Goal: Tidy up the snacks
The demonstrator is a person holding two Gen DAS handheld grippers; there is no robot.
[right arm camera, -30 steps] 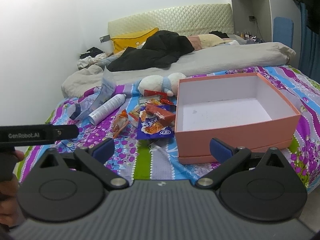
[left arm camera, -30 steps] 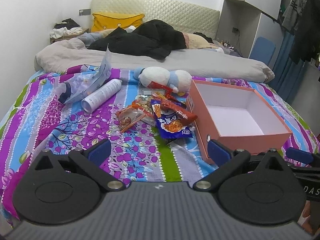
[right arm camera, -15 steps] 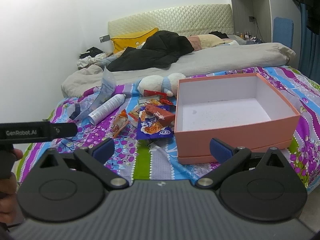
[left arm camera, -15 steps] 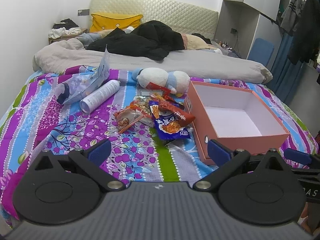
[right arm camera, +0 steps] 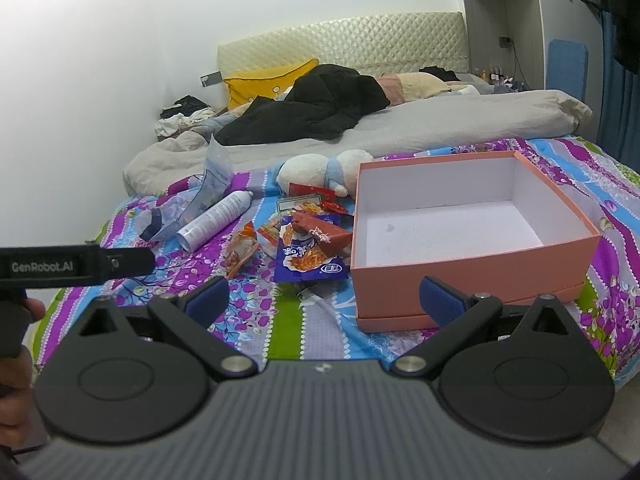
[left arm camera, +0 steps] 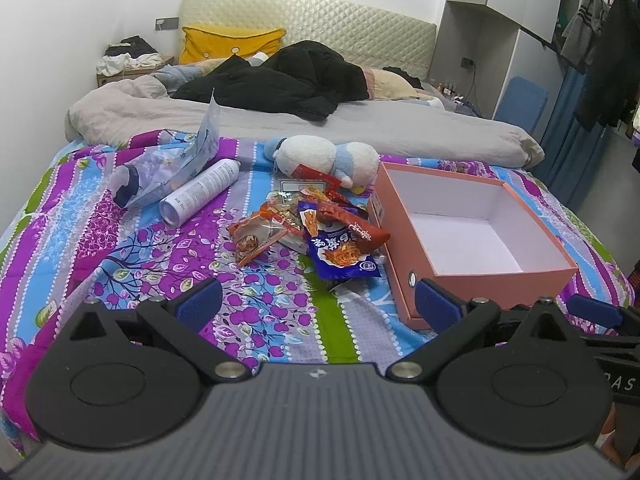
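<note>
Nothing moved, one empty box (left arm camera: 472, 236), two grippers spread

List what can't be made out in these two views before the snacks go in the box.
- Snack pile: both views, packets overlap; the count and lower packets are hidden.
- Packet print on the blue packet: too small to read.
- Box near inside wall: right view, hidden by its own front wall.
- Left gripper and right gripper, both open: bodies cover the bedspread near edge.
- Plush toy: face turned away, red packet covers its front.
</note>
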